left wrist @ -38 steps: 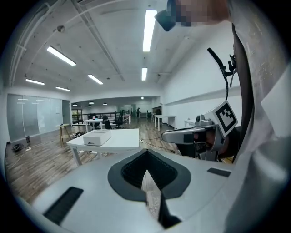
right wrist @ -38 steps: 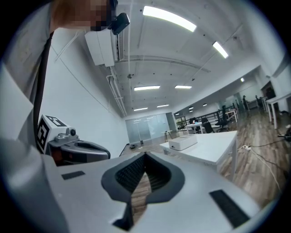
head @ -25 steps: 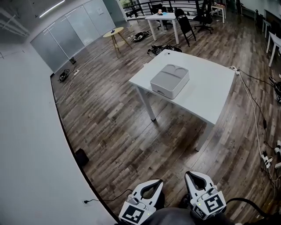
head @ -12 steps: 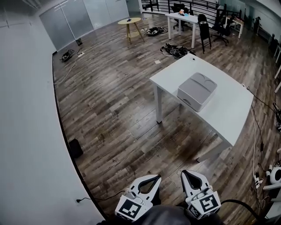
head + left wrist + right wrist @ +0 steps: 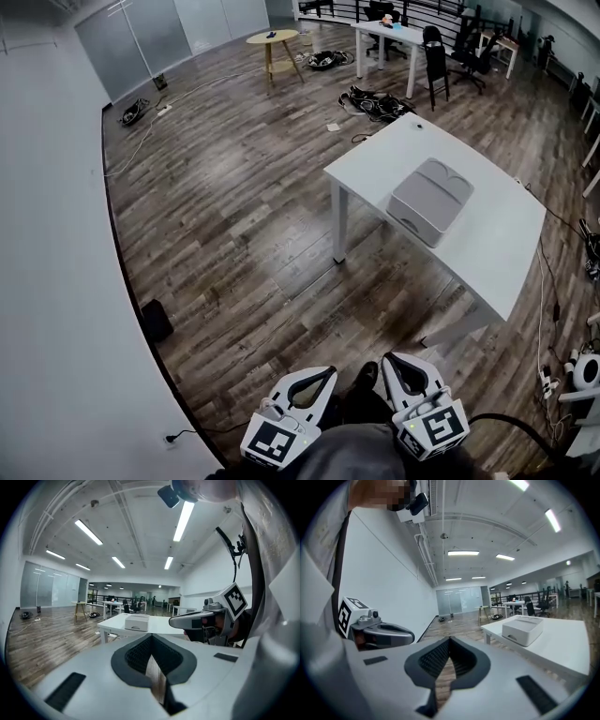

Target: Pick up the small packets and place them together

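No small packets show in any view. A white table (image 5: pixel 502 248) stands ahead on the wood floor, with a grey lidded box (image 5: pixel 429 202) on it. Both grippers are held low and close to the body, well short of the table. The left gripper (image 5: pixel 327 373) is shut with nothing in it, and in the left gripper view its tips (image 5: pixel 151 637) meet with only floor behind. The right gripper (image 5: pixel 394 362) is shut and empty too, its tips (image 5: pixel 449 642) touching. The box (image 5: pixel 522 629) and table (image 5: pixel 562 644) lie ahead to its right.
A white wall (image 5: pixel 56 281) runs along the left, with a small black object (image 5: pixel 155 320) at its foot. Cables (image 5: pixel 553 309) trail on the floor right of the table. Further desks, chairs (image 5: pixel 441 56) and a round yellow table (image 5: pixel 272 39) stand far back.
The head view has swung left and the table now sits further right in it. Both grippers stay shut, low at the bottom edge.
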Available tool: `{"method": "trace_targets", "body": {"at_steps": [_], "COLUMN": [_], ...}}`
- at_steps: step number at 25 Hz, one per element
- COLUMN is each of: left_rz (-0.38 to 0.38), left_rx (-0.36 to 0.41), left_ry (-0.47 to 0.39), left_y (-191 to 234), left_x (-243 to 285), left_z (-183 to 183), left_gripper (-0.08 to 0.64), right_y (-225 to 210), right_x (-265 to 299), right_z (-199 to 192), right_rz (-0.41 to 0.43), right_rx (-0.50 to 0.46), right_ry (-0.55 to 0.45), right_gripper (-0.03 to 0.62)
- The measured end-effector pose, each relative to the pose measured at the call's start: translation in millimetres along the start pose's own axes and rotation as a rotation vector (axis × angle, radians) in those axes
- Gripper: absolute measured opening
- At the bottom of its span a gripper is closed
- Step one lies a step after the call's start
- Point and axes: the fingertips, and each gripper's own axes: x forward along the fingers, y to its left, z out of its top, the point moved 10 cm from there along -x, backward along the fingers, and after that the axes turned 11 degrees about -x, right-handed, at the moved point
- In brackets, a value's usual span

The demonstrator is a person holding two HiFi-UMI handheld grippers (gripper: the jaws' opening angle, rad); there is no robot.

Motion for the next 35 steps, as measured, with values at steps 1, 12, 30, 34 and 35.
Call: {"method": "trace_targets", "body": {"at_steps": [1,12,30,34,35], "left_rz": [0.001,-0.012,-0.200,-0.255,-0.275], "left_rx": [-0.001,0.024,0.062,0.052,0.053], "left_ry": [0.005,0.073,0.169,0.178,0.181], "left_y": [4,72,130,146,153], "left_x": [4,99,261,281,286], "left_z": [2,34,90,94,95], "left_gripper": [-0.003,-0.003,-0.003,-0.003,-0.003], "right_y": [-4,-92,-214,-221,-224], "right_x": [5,90,152,163,168], "right_z": [-1,-6,-7,-6,-5], "right_rz": [-0.003,-0.063,-0.235,-0.287,-0.303], "right_rx": [0.003,0.048,0.135,0.142,0.141], "right_ry": [0.000,-0.006,0.034,0.048,0.051], "right_gripper": [0.003,0.003,0.003,0.003,0.003]}}
